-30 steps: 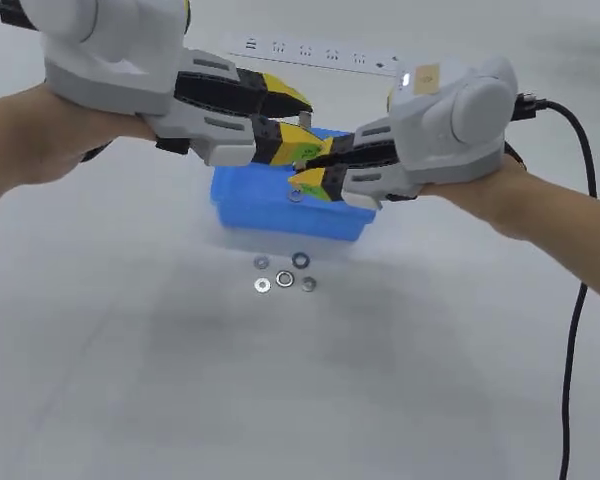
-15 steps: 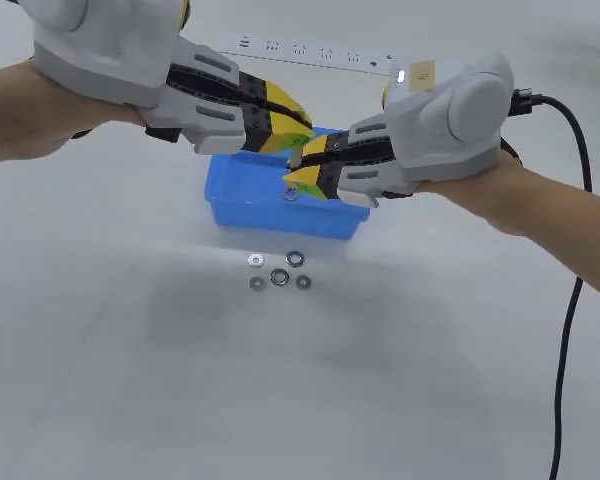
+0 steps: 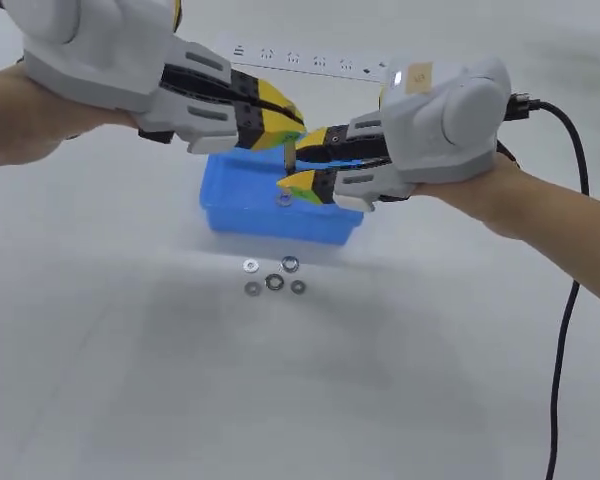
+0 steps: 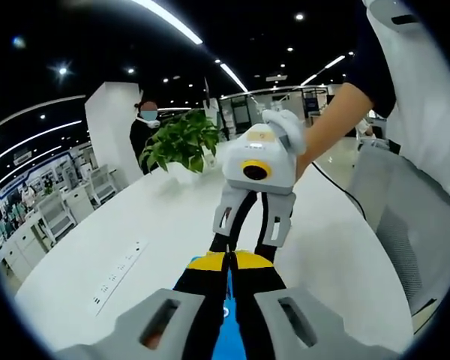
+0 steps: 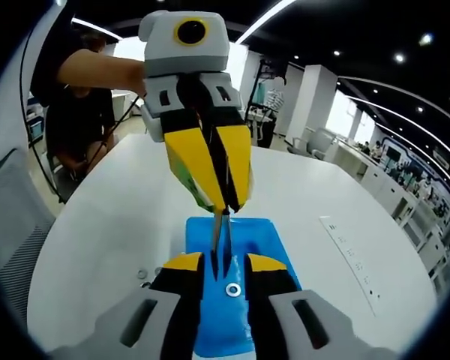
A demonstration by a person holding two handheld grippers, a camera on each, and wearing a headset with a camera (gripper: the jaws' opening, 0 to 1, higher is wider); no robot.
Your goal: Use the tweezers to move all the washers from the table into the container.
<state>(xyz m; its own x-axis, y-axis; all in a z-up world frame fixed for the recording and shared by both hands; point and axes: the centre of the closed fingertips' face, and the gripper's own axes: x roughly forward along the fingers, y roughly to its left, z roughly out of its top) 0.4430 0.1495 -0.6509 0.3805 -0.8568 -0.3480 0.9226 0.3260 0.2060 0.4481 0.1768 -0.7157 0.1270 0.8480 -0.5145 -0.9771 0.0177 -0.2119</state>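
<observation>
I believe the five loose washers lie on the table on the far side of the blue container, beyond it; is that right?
Not quite. The five washers lie on the table on the near side of the blue container, toward the person, not beyond it. The head view shows this.

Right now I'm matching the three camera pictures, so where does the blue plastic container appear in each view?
Head view: the blue plastic container at centre, small metal washers lying in front of it.
Left gripper view: a blue sliver at bottom centre, between the two jaws.
Right gripper view: lower centre, under the metal tweezers.
Shared landmark: the long white power strip.
</observation>
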